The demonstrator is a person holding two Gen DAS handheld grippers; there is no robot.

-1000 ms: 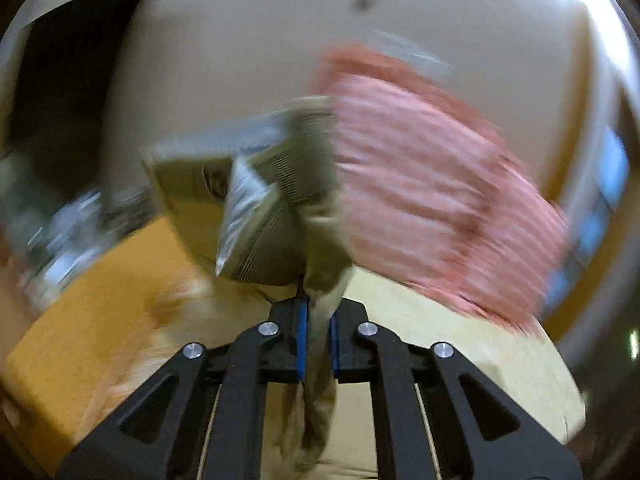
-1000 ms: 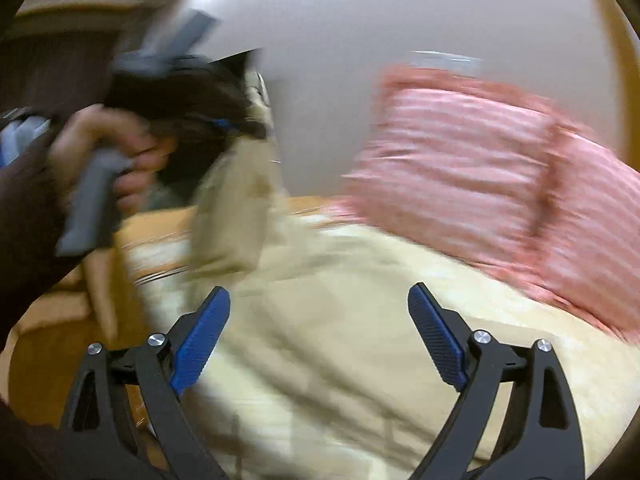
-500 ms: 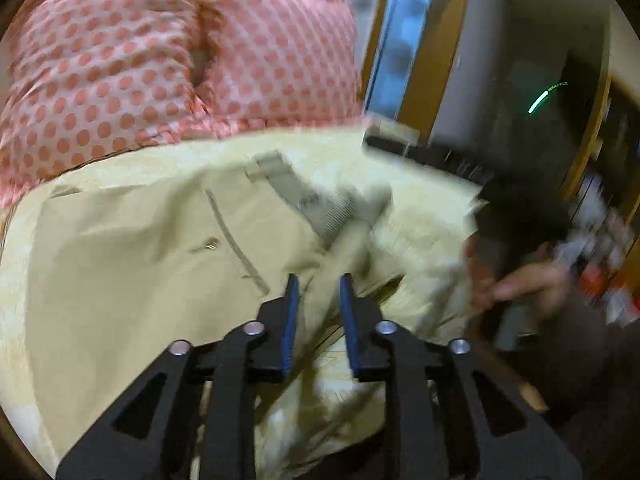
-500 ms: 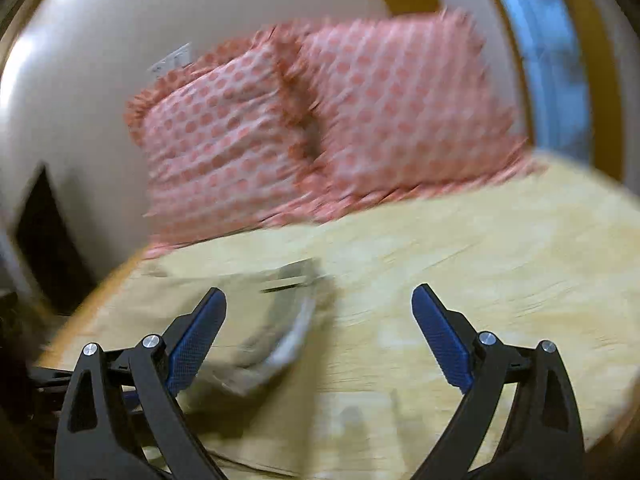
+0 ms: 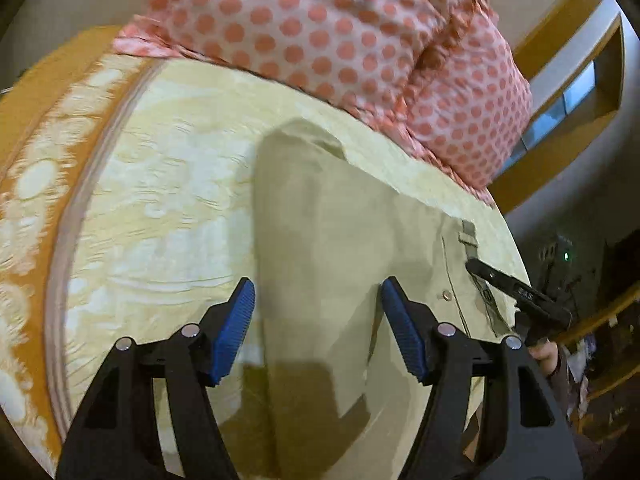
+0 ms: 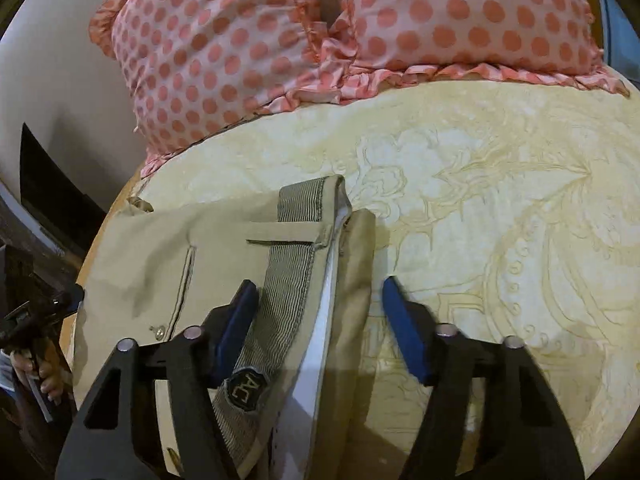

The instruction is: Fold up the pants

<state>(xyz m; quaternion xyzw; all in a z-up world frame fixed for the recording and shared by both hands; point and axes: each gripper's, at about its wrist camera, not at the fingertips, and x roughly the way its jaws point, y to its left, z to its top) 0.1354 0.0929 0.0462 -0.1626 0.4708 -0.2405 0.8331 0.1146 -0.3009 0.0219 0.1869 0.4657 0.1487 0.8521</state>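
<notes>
Khaki pants [image 5: 340, 240] lie spread on a yellow patterned bedspread [image 5: 168, 184]. My left gripper [image 5: 316, 332] is open and empty, just above the pants' fabric. In the right wrist view the pants [image 6: 152, 264] show a back pocket and a striped inner waistband [image 6: 292, 276] turned outward. My right gripper [image 6: 316, 320] is open, its jaws either side of the waistband edge, holding nothing. The right gripper's finger [image 5: 516, 292] shows at the right edge of the left wrist view, by the waistband.
Two pink polka-dot pillows [image 6: 320, 32] lean at the head of the bed. The bedspread [image 6: 500, 240] stretches to the right of the pants. An orange border [image 5: 36, 128] marks the bed's left edge. A dark room lies past the right side.
The left gripper held the pants up in the air, laid them on the bed and opened. The right gripper moved over the waistband. The pants now lie flat.
</notes>
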